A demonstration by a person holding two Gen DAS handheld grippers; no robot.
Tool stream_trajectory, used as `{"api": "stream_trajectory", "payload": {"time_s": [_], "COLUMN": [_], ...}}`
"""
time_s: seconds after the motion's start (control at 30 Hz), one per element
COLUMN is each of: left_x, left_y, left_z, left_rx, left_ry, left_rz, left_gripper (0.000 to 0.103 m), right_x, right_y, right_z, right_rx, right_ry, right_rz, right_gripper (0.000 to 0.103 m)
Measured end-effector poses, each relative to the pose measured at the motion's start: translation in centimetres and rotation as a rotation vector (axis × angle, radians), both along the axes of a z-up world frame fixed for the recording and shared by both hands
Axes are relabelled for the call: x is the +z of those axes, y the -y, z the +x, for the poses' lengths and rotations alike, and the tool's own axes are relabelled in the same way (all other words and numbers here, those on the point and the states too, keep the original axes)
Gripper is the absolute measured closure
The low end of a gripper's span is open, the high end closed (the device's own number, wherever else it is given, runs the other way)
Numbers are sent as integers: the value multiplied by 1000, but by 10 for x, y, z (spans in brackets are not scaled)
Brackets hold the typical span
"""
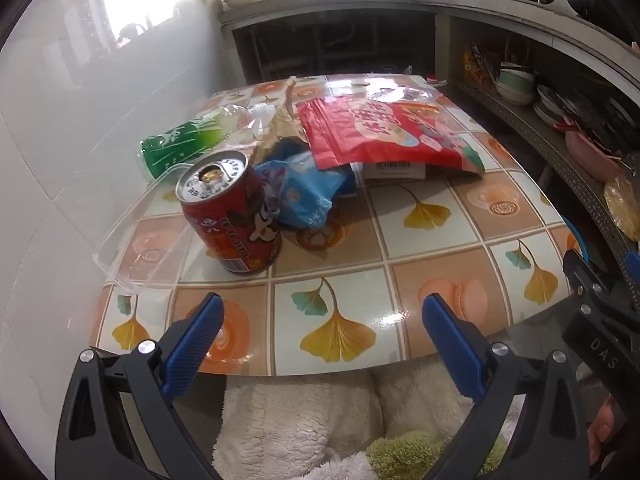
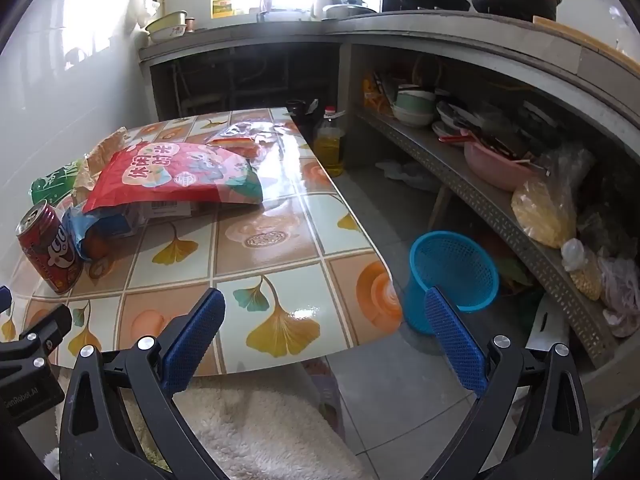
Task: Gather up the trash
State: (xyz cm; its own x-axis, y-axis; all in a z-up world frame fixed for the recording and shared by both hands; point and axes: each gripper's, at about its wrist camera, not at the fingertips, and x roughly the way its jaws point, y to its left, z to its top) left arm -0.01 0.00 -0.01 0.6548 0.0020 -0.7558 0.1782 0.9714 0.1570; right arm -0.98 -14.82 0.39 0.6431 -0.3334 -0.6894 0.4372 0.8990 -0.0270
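1. Left wrist view: my left gripper [image 1: 322, 320] hangs over the near edge of the tiled worktop [image 1: 360, 280], jaws spread wide with nothing between them. At 11 o'clock the red can [image 1: 232, 216] stands upright, touching a clear plastic lid [image 1: 140, 236] on its left. Just behind it lie a blue wrapper [image 1: 308, 192], a green bottle [image 1: 180, 144] on its side, and a red snack bag [image 1: 388, 136] resting over a small box [image 1: 394, 170].

2. Right wrist view: my right gripper [image 2: 325, 316] also has its jaws wide and empty, at the worktop's near right corner. The trash pile sits at 10 o'clock. A blue mesh basket [image 2: 452, 276] stands on the floor [image 2: 380, 380] at 1 o'clock, beside the worktop.
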Motion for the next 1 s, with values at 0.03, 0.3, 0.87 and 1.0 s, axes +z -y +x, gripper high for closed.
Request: {"api": "stream_trajectory", "payload": {"time_s": [0.03,0.3,0.87,1.0], "left_x": [0,-12,-19,-16], "left_y": [0,10,8,13], "left_z": [0,-6,3,-1], "left_rx": [-2,4,-19,-42], "left_ry": [-7,-5,-62,-49], "left_rz": [0,1,-5,-4], "left_gripper": [6,6,6,6], "right_x": [0,1,-4,-5], "right_y": [0,0,-1,-1], "right_z": [0,2,6,5], "right_rx": [0,10,-1,-6], "right_ry": [0,-3,-23,-22], "right_rz": [2,-1,-5,-4], "right_gripper": [8,8,8,8]}}
